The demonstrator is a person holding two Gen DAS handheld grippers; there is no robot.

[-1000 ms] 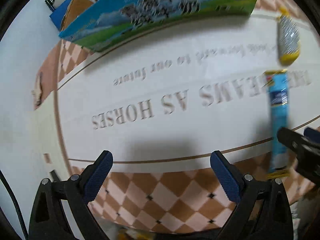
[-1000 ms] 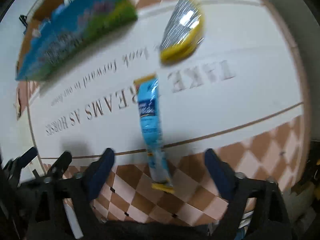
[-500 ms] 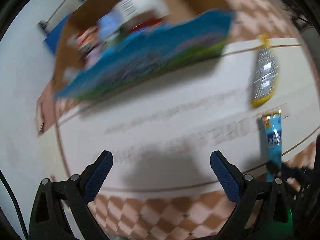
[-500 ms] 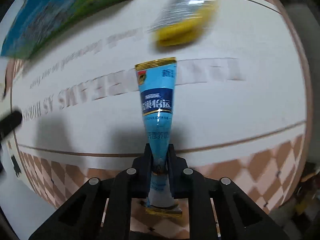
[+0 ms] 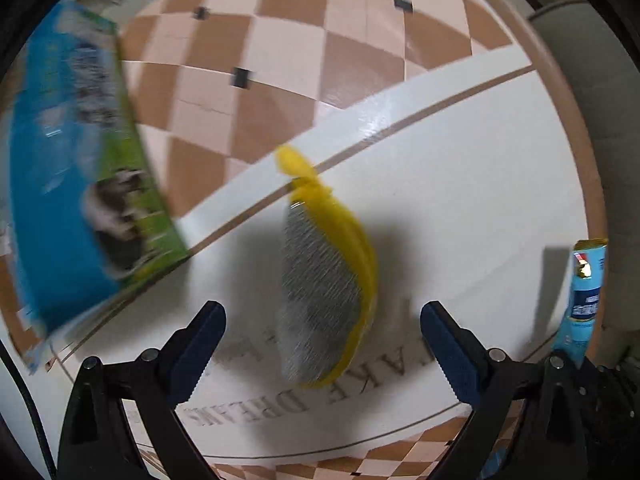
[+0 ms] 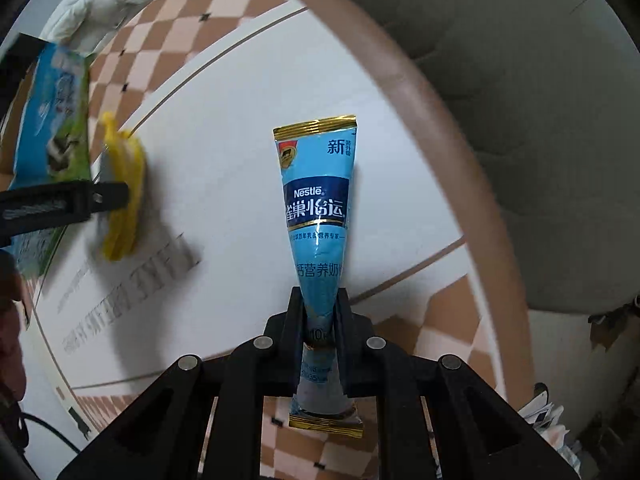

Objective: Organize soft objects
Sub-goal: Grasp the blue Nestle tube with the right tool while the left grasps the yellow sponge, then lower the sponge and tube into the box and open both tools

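Note:
My right gripper (image 6: pixel 319 312) is shut on a light blue Nestle sachet (image 6: pixel 316 196) and holds it upright above the white mat (image 6: pixel 224 152). The sachet also shows at the right edge of the left wrist view (image 5: pixel 584 300). A yellow pouch with a silver face (image 5: pixel 324 292) lies on the mat, just ahead of my left gripper (image 5: pixel 322 348), which is open and empty with the pouch between its fingers' line. The pouch also shows in the right wrist view (image 6: pixel 122 196), partly behind my left gripper's finger.
A blue and green printed box (image 5: pixel 76 184) stands at the left, also in the right wrist view (image 6: pixel 52 140). The mat lies on a checkered table (image 5: pixel 280 60). A grey sofa (image 6: pixel 520 120) is beyond the table's right edge.
My right gripper has closed on the blue sachet and lifted it off the mat. My left gripper has swung right, from facing the box to facing the yellow pouch.

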